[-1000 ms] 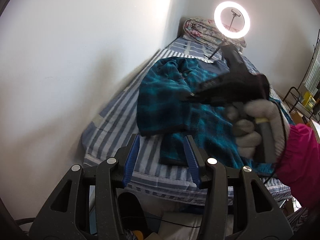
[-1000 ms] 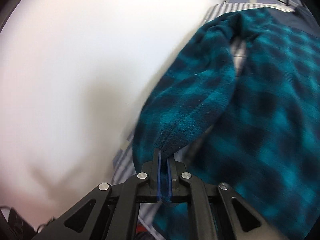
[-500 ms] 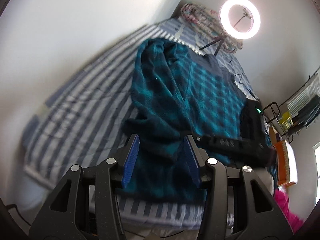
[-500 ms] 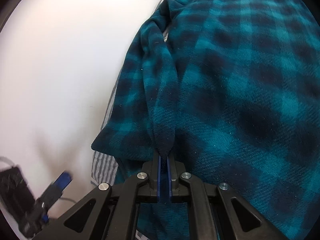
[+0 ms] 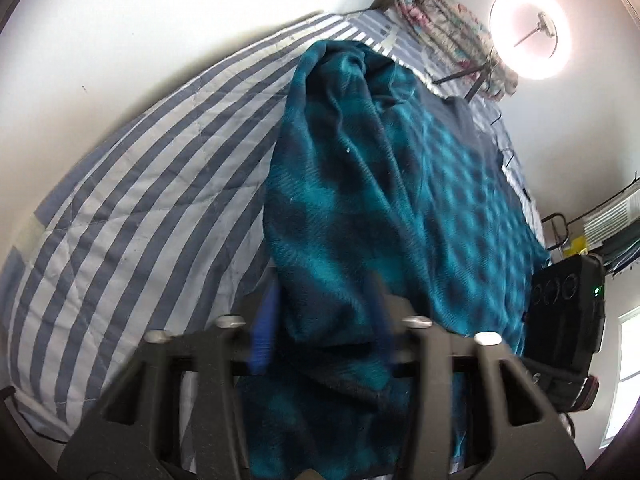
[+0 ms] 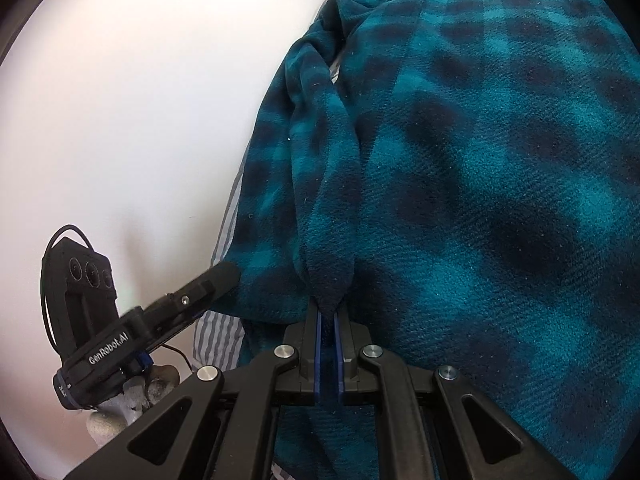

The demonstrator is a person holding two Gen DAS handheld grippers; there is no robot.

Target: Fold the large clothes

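Note:
A teal and dark blue plaid fleece garment (image 5: 400,184) lies lengthwise on the striped bed cover (image 5: 132,200). My left gripper (image 5: 322,324) is at the garment's near edge with a thick bunch of fleece between its blurred blue pads (image 5: 262,332). Its jaws are closing but still stand wide apart. The right wrist view shows my left gripper (image 6: 224,280) reaching the garment's left corner. My right gripper (image 6: 328,320) is shut on a narrow fold of the garment (image 6: 480,200), which hangs from its pads. The right tool's black housing (image 5: 564,312) shows at the garment's right side.
A white wall (image 5: 120,40) runs along the bed's left side. A lit ring light on a tripod (image 5: 528,32) and a folded floral quilt (image 5: 444,24) stand at the far end. A rack with hanging items (image 5: 616,236) is at the right. A gloved hand (image 6: 132,400) holds the left tool.
The left gripper came forward and down until the garment's near edge sat between its pads, which now blur inward. The right gripper sank with its fold, and the garment lies flatter.

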